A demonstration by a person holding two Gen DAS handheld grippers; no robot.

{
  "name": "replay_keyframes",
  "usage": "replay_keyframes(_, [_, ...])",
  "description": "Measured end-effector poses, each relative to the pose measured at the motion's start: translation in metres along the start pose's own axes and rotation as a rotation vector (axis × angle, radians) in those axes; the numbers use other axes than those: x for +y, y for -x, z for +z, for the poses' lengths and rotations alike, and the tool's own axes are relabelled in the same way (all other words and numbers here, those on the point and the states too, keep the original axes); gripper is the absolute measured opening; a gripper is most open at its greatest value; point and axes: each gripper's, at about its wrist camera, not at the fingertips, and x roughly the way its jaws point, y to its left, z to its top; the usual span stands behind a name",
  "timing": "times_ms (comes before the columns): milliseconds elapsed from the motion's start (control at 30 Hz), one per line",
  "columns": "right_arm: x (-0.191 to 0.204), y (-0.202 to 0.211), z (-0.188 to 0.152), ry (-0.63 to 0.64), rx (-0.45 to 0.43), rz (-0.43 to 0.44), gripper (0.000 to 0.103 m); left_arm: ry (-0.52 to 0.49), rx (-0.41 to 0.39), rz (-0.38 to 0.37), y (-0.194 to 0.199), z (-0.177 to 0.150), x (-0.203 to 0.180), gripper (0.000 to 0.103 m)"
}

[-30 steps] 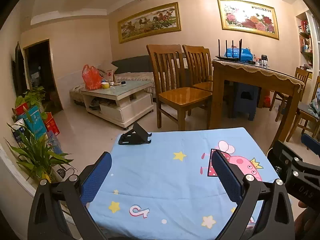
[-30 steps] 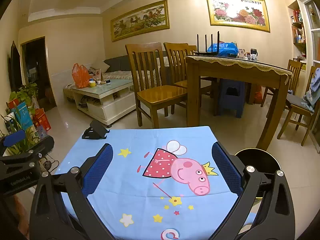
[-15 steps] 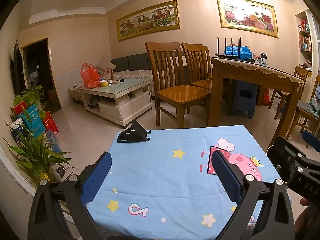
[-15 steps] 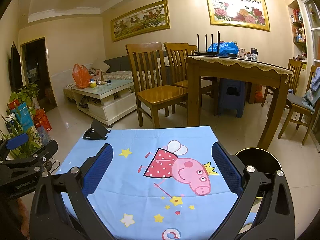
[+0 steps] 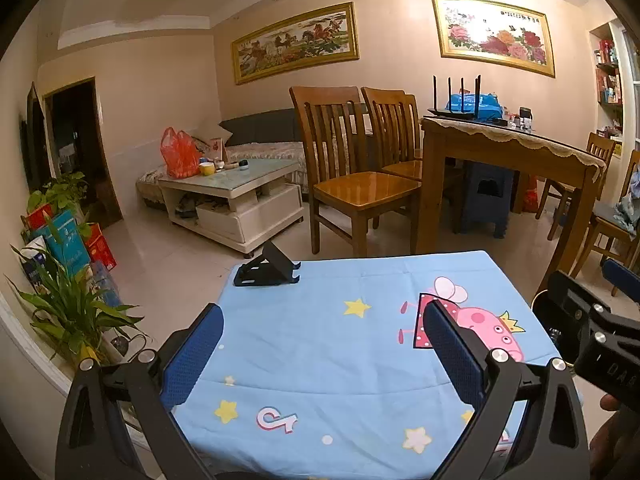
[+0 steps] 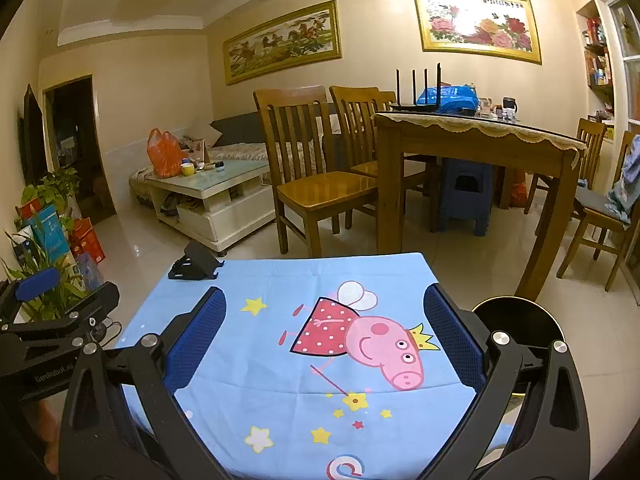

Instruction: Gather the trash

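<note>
Nearest in the left wrist view, the left gripper (image 5: pixel 322 344) is seen with its jaws spread wide and nothing held between the blue pads (image 5: pixel 191 356). In the right wrist view the right gripper (image 6: pixel 324 340) is likewise seen with its jaws wide apart and empty. Both are held above a worktop (image 5: pixel 360 280) covered by a light blue cloth (image 6: pixel 280 380) printed with stars and a pink cartoon pig (image 6: pixel 360 336); the pig lies between the right jaws and just inside the right-hand finger of the left jaws. No loose trash can be made out on the cloth between or around either pair of jaws. Just outside the right-hand finger of the right jaws, below the worktop edge, a round black bin (image 6: pixel 520 312) with a gold rim is partly seen on the floor; in the left wrist view it is mostly hidden behind the right gripper. Ahead of the left-hand fingers, at the far left corner of the cloth, a black folding stand (image 5: pixel 267 267) is set. Beyond the worktop, wooden chairs (image 5: pixel 348 176) and a wooden dining table (image 5: pixel 508 152) carrying a router (image 5: pixel 456 110) and a blue bag (image 5: pixel 474 102) are seen. Farther left, a white coffee table (image 5: pixel 236 196) bears an orange plastic bag (image 5: pixel 178 154) and small items, with a sofa (image 5: pixel 256 140) behind it. Potted plants (image 5: pixel 68 304) and boxes are lined along the left wall
</note>
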Motion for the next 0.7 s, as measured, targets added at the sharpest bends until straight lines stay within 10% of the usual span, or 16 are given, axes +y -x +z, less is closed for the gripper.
replay_keyframes(700, [-0.0051, 0.0004, -0.0020, -0.015, 0.001, -0.006, 0.098, 0.006, 0.032, -0.069, -0.0081, -0.0037, -0.0005, 0.097])
